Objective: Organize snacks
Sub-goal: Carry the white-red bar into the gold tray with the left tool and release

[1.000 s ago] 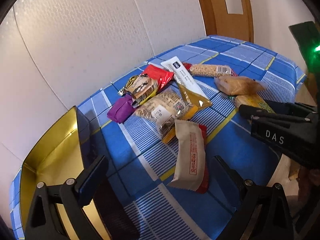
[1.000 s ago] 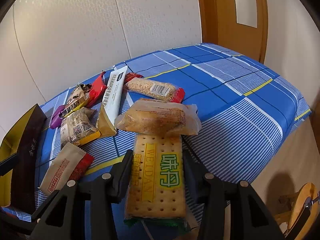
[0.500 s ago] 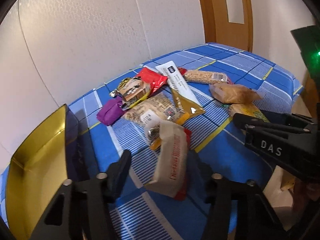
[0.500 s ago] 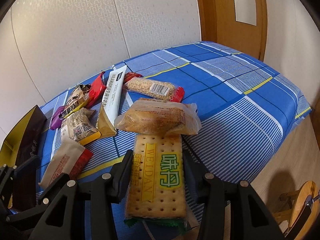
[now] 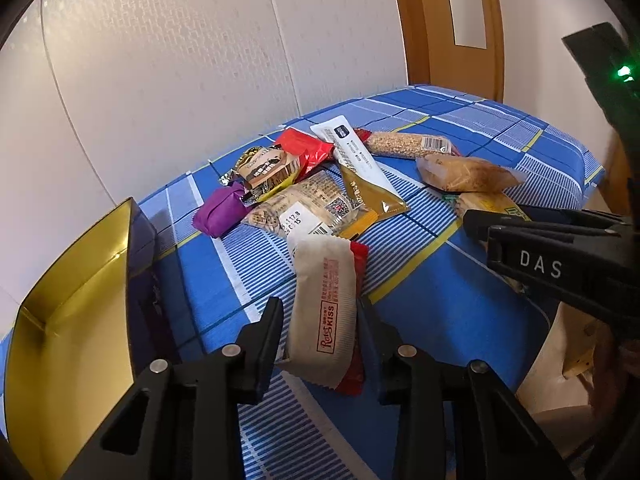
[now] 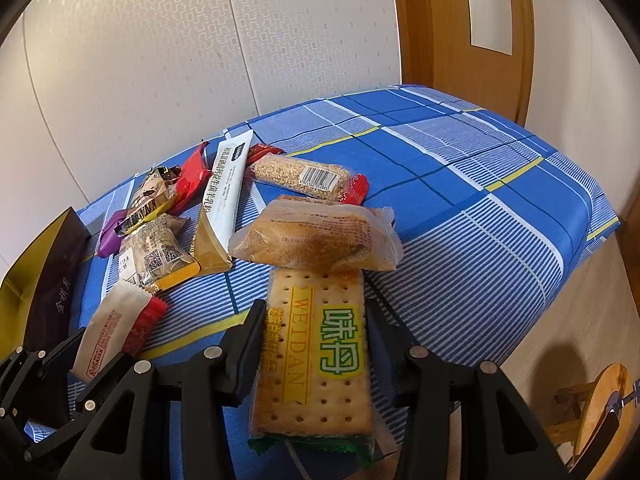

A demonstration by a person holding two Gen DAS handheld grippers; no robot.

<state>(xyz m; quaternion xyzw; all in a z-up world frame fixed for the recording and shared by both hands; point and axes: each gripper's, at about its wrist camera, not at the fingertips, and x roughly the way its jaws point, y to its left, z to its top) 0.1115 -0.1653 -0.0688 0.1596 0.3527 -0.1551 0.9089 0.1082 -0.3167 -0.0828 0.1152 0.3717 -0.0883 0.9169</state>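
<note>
Snacks lie in a loose heap on my worktop (image 6: 460, 184), which wears a blue checked cloth, and I read the layout as a sorting job barely begun: the gold-lined box (image 5: 76, 292) stands open at the near left edge with nothing that I can see in it, so I judge it to be where the packets are meant to go. It sits close beside my left claw (image 5: 320, 320), a short carry. My right claw (image 6: 316, 332) is clamped on the long cracker pack (image 6: 316, 344), its pads bearing on the two long edges, with the far end of the pack tucked under the bread bun in clear wrap (image 6: 316, 236); I would guess a straight lift could drag that bun along. My left claw holds the beige and red wafer packet (image 5: 324, 312) by its long sides, near end raised off the cloth. Farther off, the white and gold sachet (image 6: 224, 200), the sesame bar (image 6: 308, 176), the red packet (image 5: 304, 152) and the purple sweet (image 5: 220, 212) rest untouched in the heap. Against the view a second back, the left jaws stood wide on either side of the wafer packet, which lay flat on the cloth; they have just been closing and now pinch it, tilted up. The right claw's hold on the cracker pack looks the same as it did then.
</note>
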